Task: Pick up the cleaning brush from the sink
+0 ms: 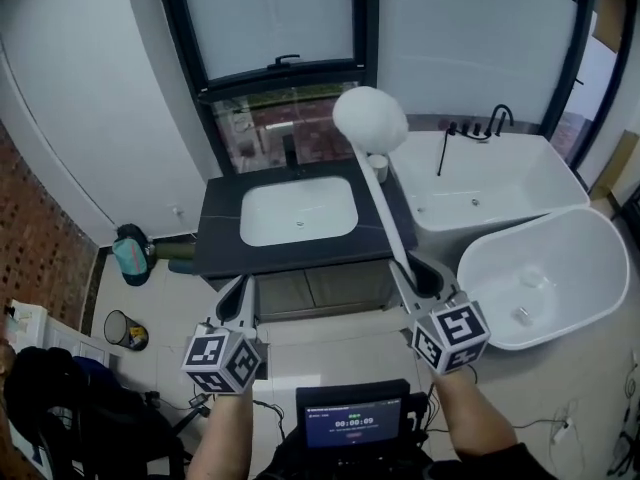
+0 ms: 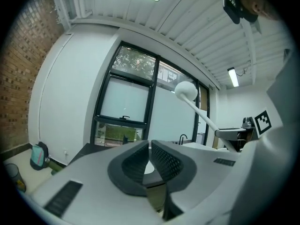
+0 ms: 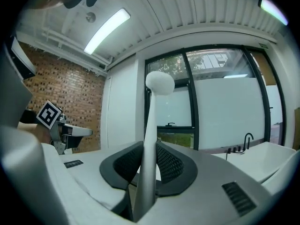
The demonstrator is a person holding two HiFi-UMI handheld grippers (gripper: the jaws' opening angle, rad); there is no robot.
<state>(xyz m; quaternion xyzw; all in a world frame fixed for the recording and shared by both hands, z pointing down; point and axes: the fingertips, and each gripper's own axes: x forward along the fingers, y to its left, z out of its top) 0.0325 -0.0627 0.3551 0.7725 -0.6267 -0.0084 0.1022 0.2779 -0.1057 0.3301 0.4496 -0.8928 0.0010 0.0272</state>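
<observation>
The cleaning brush (image 1: 371, 120) has a round white head and a long white handle. It is lifted clear of the white sink basin (image 1: 262, 230), head high in front of the window. My right gripper (image 1: 416, 270) is shut on the lower end of its handle. In the right gripper view the handle (image 3: 149, 139) rises between the dark pads up to the head (image 3: 160, 83). My left gripper (image 1: 241, 288) hangs in front of the counter, shut with nothing between its pads (image 2: 149, 147). The left gripper view also catches the brush (image 2: 186, 91) and the right gripper (image 2: 229, 135).
The basin sits in a dark counter (image 1: 222, 256) under a black-framed window (image 1: 280, 68). To the right are a rectangular white bathtub (image 1: 500, 158) with a black tap (image 1: 498, 118) and an oval tub (image 1: 590, 268). A teal bag (image 1: 130, 253) and a small bin (image 1: 124, 329) are on the floor at left.
</observation>
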